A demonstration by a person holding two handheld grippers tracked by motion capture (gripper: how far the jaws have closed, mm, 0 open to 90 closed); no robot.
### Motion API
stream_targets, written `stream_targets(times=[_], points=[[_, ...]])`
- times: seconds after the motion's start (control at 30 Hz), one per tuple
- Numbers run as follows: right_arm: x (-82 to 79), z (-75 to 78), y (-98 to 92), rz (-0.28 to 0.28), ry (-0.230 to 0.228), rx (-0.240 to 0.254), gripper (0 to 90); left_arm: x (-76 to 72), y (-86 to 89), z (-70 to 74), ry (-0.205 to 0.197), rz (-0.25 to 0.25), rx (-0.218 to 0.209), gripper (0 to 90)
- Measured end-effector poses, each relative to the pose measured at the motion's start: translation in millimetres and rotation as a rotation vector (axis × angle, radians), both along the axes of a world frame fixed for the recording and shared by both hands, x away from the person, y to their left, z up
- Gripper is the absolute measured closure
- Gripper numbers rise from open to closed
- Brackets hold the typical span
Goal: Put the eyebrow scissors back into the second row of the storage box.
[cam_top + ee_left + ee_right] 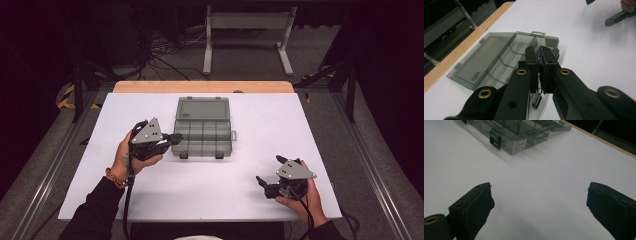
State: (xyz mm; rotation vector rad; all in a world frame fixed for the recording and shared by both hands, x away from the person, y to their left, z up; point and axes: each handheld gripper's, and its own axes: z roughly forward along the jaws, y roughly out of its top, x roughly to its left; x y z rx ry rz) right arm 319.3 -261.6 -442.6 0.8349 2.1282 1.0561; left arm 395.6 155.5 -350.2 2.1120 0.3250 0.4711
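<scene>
1. While its lid lies flat open, the compartment box (203,130) sits at the tabletop's (280,120) upper centre.
2. Left hand-held gripper (539,58), jaws closed together, touches the box's left edge.
3. Right hand-held gripper (267,179), jaws spread wide, rests lower right, well apart.

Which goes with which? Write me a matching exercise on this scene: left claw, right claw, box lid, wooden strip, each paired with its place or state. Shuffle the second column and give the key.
Things
1. left claw
2. right claw
3. box lid
4. wooden strip

Places or states
a. wide open over bare white table
b. swung open, lying flat behind the box
c. closed together at the box's left side
d. running along the table's far edge

Pairs: 1-c, 2-a, 3-b, 4-d
</scene>
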Motion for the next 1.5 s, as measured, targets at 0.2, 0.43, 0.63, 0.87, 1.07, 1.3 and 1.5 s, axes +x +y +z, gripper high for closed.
stream_targets(times=[0.2, 0.43, 0.63, 0.87, 1.07, 1.3, 1.5], points=[[0.2, -0.4, -0.2, 0.000, 0.002, 0.000, 7.2, 10.4, -4.9, -0.4, 0.009, 0.002, 0.006, 86.5], [0.5, -0.9, -0.3, 0.000, 0.005, -0.002, 7.2, 24.3, -9.9, -5.1, 0.033, 0.003, -0.003, 86.5], [0.3, -0.8, -0.2, 0.001, 0.003, -0.002, 7.2, 33.4, -15.7, -9.3, 0.045, -0.014, -0.009, 86.5], [0.4, -0.9, -0.9, -0.001, 0.005, -0.001, 7.2, 43.6, -26.5, -16.8, 0.070, -0.021, -0.008, 86.5], [0.3, -0.8, -0.9, 0.000, 0.004, 0.000, 7.2, 47.6, -35.3, -21.5, 0.075, -0.028, 0.009, 86.4], [-0.1, -0.7, -0.4, 0.004, 0.002, -0.002, 7.2, 52.6, -43.0, -27.8, 0.089, -0.031, 0.015, 86.4], [0.1, -1.0, -0.3, 0.003, 0.005, -0.002, 7.2, 56.9, -53.1, -34.2, 0.099, -0.049, 0.053, 86.4]])
